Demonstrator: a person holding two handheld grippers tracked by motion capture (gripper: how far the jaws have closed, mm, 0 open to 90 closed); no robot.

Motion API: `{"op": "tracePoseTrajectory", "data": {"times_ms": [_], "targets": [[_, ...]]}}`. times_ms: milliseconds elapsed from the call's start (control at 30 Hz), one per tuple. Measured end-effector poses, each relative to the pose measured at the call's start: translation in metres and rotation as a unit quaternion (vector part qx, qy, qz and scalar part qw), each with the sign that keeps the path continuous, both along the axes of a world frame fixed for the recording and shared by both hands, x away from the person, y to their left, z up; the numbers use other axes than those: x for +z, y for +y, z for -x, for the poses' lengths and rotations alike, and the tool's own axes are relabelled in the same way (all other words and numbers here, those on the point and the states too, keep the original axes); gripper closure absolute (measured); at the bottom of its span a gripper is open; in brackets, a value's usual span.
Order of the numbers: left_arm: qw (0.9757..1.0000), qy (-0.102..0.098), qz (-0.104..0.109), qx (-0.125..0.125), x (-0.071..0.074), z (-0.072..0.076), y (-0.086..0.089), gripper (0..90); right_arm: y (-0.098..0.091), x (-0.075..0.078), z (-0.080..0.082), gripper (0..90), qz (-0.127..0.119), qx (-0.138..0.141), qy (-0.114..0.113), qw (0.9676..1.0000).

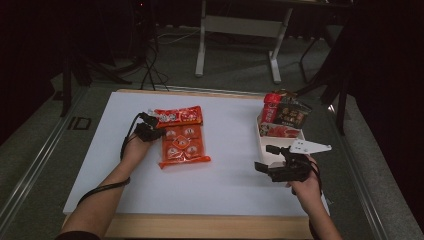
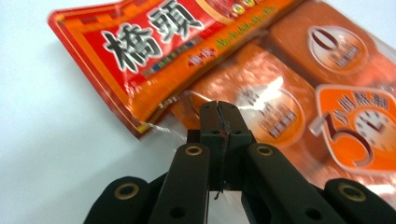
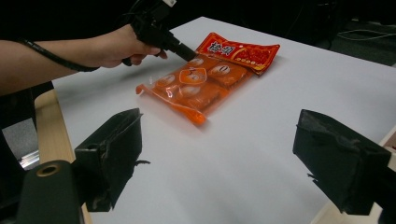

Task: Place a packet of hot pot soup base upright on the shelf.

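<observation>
A dim room is surrounding a white table [image 1: 225, 185] with a wooden front edge, and the work is going on at its left half. An orange-red snack packet [image 1: 182, 137] printed with Chinese characters is lying flat there, its red header strip pointing away from the person. The left gripper [image 2: 220, 114] is sitting at the packet's near left edge with its jaws pressed together; they seem to be pinching the clear plastic seam, probably so the packet can be dragged or lifted by its edge without crushing the wrapped pieces inside. The right gripper [image 3: 217, 154] is hovering low over bare table with its jaws spread wide and nothing between them, seemingly waiting. Behind it, a white tray [image 1: 267, 150] at the table's right edge is holding other red and dark packets
</observation>
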State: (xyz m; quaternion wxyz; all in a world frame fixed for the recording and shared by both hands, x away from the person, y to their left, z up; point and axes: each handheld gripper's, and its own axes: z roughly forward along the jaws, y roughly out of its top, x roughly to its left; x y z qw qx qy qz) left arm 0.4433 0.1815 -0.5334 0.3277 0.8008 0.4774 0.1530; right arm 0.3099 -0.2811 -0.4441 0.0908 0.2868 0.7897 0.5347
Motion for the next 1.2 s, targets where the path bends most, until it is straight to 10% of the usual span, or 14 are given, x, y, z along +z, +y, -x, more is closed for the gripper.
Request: {"op": "tracePoseTrajectory", "data": {"times_ms": [767,1200], "targets": [[0.9990,-0.023,-0.038,-0.006,0.000,-0.025,-0.004,89.8,0.003,-0.002,-0.001,15.4,-0.001,0.005,0.004,1.0000],[0.9993,0.006,-0.034,-0.016,-0.002,-0.038,-0.022,90.0,0.003,-0.004,-0.002,15.5,0.000,0.007,0.008,0.9999]]}}
